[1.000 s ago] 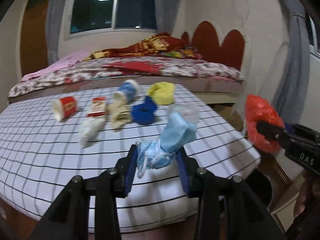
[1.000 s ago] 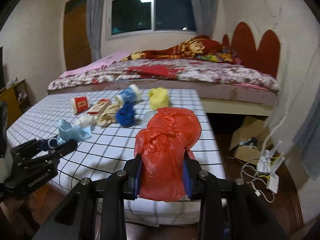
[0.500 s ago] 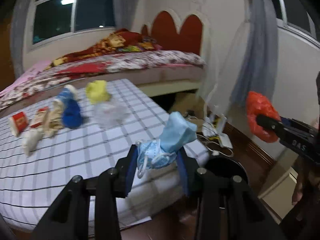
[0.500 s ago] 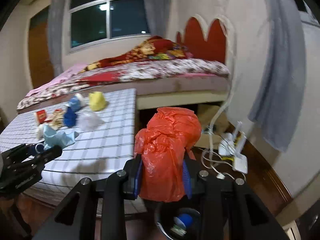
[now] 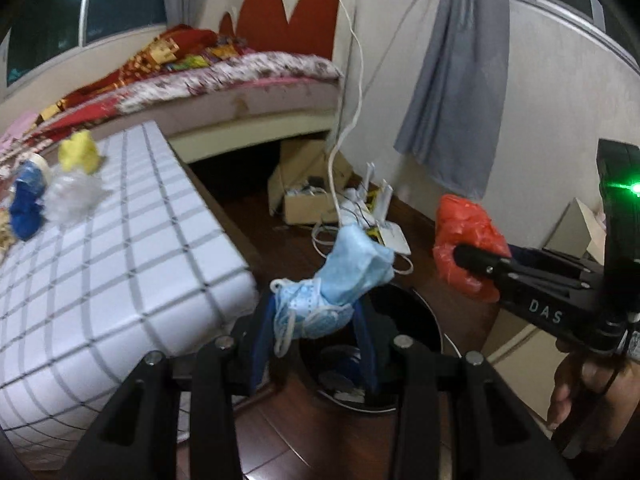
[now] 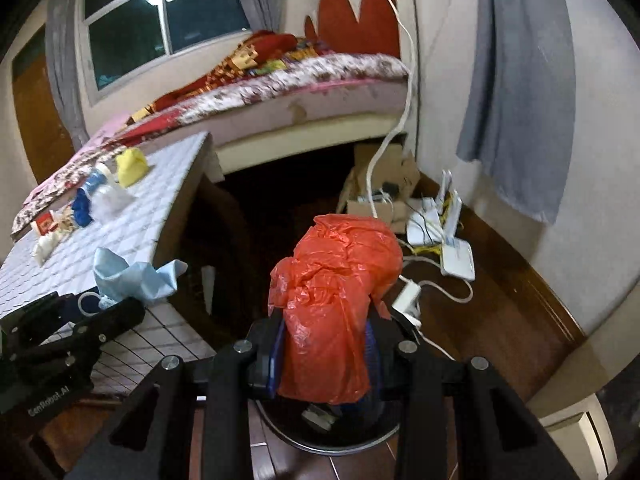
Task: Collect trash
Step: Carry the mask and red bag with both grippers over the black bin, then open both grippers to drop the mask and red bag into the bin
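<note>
My left gripper point(image 5: 316, 320) is shut on a crumpled light blue face mask point(image 5: 340, 280) and holds it above the round black trash bin point(image 5: 416, 320) on the floor. It also shows in the right wrist view point(image 6: 132, 276). My right gripper point(image 6: 324, 352) is shut on a crumpled red plastic bag point(image 6: 332, 300), held over the same bin point(image 6: 360, 436). In the left wrist view the red bag point(image 5: 464, 240) hangs to the right of the mask. More trash lies on the checked table point(image 5: 100, 272): a clear plastic wad point(image 5: 72, 196), a yellow wad point(image 5: 78, 154), a blue wad point(image 5: 26, 208).
A bed point(image 6: 280, 84) with a red headboard stands behind the table. Cardboard boxes point(image 5: 308, 184), white routers point(image 6: 448, 232) and cables lie on the wooden floor by the wall. A grey curtain point(image 5: 456, 80) hangs at the right.
Both grippers have swung right, away from the table, and now hang over the floor bin. Each still holds its piece of trash.
</note>
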### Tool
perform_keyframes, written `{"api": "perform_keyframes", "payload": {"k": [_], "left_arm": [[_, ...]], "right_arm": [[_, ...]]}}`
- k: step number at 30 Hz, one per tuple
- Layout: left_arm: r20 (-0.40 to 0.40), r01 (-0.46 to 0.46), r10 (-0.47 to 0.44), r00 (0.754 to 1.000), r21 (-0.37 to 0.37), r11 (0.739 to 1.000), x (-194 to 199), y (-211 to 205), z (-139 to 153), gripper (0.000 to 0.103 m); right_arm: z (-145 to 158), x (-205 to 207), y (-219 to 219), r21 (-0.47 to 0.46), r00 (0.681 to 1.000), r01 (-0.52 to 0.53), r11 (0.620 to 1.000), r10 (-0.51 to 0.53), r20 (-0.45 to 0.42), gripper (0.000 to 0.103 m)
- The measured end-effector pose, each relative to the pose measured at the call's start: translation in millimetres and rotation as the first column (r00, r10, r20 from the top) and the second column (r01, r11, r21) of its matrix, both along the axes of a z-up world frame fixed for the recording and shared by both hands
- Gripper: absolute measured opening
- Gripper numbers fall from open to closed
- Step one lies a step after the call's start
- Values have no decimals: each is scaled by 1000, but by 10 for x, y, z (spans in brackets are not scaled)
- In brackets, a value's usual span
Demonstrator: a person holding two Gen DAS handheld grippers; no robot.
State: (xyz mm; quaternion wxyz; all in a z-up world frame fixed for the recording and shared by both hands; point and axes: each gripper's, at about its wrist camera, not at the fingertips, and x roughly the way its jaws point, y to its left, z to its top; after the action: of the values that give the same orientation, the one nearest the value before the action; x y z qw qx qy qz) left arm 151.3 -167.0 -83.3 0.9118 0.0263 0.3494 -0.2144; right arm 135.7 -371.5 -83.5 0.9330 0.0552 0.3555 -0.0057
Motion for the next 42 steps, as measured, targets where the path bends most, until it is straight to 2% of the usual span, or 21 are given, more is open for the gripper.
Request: {"api": "perform_keyframes", "payload": {"k": [5, 14, 19, 21, 22, 23, 24, 25, 27, 31, 38, 42], "left_arm": [[-71, 25, -25, 997, 9, 1000, 52, -199, -222, 39], [-145, 34, -31, 989, 18, 999, 148, -334, -477, 40], [-181, 46, -42, 983, 22, 999, 178, -412, -571, 40], [-189, 48, -44, 981, 17, 999, 207, -437, -598, 43], [-197, 47, -45, 979, 3, 999, 223, -446, -615, 53], [-213, 44, -47, 976, -15, 999, 248, -457, -639, 78], [-220, 32, -37, 975, -23, 999, 253, -458, -663, 89], [-214, 15, -18, 977, -15, 1000, 245, -448, -677, 96], [-223, 15, -17, 975, -8, 1000, 268, -458, -707, 97], [-219, -1, 1, 976, -2, 1000, 240, -437, -705, 97], [-156, -40, 46, 987, 43, 998, 198, -433, -599, 101], [-137, -48, 54, 989, 43, 998, 182, -392, -516, 101]], "right_arm": [[-246, 94, -173, 32, 997, 7, 999, -4, -76, 35], [-477, 268, -211, 55, 987, -6, 998, 15, -162, 35], [-509, 350, -210, 73, 984, -13, 997, 26, -175, 35], [-539, 390, -240, 102, 982, -16, 995, 35, -184, 36], [-569, 414, -257, 130, 980, -17, 991, 42, -194, 41], [-617, 457, -292, 147, 975, -1, 989, 34, -219, 62], [-654, 471, -345, 139, 972, 38, 990, -4, -234, 79], [-685, 474, -414, 148, 968, 76, 986, -37, -249, 102], [-698, 470, -502, 174, 963, 111, 978, -63, -262, 102], [-618, 423, -548, 170, 968, 125, 977, -83, -237, 102], [-473, 349, -558, 117, 972, 135, 984, -108, -209, 102], [-401, 325, -555, 112, 974, 138, 984, -114, -196, 102]]}}
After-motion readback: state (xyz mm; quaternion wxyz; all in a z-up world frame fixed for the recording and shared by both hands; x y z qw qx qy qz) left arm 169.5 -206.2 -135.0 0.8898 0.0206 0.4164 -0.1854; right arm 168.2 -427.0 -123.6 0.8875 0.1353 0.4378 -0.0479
